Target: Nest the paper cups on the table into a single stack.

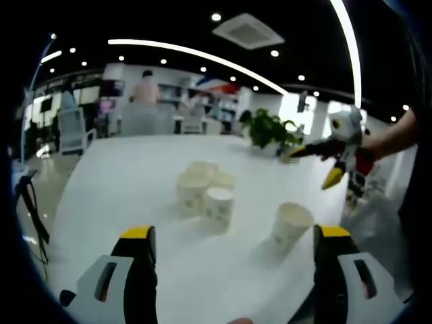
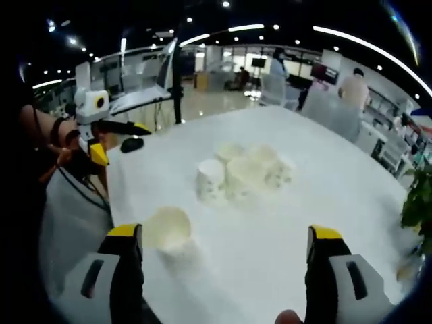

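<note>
Several white paper cups (image 1: pixel 202 185) stand bunched together in the middle of the white table (image 1: pixel 135 175). One more cup (image 1: pixel 290 226) stands apart, nearer to me, mouth up. My left gripper (image 1: pixel 236 233) is open above the near table edge, short of all the cups, with nothing in it. In the right gripper view the bunch (image 2: pixel 246 172) lies ahead and the lone cup (image 2: pixel 169 229) sits just beyond the left jaw. My right gripper (image 2: pixel 225 233) is open and empty. Each gripper shows in the other's view, the right (image 1: pixel 312 167) and the left (image 2: pixel 123 142), both held in hands with jaws apart.
A potted plant (image 1: pixel 270 131) stands on the table's far side, at the right edge (image 2: pixel 418 202) in the right gripper view. Chairs, desks and people are in the room behind. The table edge (image 2: pixel 111 175) runs beside the lone cup.
</note>
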The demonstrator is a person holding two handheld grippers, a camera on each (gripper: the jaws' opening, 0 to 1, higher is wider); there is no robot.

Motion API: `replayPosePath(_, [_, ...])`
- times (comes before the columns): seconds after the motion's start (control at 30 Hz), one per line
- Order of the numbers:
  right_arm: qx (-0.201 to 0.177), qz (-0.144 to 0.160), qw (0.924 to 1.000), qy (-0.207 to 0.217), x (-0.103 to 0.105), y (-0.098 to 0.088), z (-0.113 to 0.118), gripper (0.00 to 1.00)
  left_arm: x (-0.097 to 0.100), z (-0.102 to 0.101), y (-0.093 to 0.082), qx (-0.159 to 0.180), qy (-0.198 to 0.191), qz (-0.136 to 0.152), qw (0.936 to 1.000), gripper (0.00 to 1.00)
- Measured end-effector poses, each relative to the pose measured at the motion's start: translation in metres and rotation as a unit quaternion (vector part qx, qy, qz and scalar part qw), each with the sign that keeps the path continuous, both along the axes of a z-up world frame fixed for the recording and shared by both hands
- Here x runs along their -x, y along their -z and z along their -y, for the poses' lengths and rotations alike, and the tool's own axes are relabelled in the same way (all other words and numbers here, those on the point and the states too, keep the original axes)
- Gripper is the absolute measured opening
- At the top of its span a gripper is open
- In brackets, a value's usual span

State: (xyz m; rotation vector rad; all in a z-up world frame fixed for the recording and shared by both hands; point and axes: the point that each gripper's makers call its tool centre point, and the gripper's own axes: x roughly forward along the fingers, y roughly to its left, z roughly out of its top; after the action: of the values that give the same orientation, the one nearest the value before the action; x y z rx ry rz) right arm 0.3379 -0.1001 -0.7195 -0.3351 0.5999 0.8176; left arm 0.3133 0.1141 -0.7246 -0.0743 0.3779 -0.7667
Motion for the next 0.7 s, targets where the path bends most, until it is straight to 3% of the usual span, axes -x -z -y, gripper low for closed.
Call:
replayPosePath(0.47, [-0.005,0.008,0.9999,0.012,-0.001,-0.001,0.009,0.99,-0.005,0.007,0.001,0.0,0.008,-0.002,1.0,0.95])
replayPosePath(0.67, [-0.026,0.015,0.9991,0.03,-0.005,-0.004,0.018,1.0,-0.01,0.012,0.001,0.003,0.016,-0.007,0.9998,0.96])
replayPosePath(0.7, [-0.04,0.028,0.9984,0.027,-0.007,-0.008,0.018,1.0,-0.011,0.013,-0.001,0.006,0.02,-0.007,0.9997,0.96])
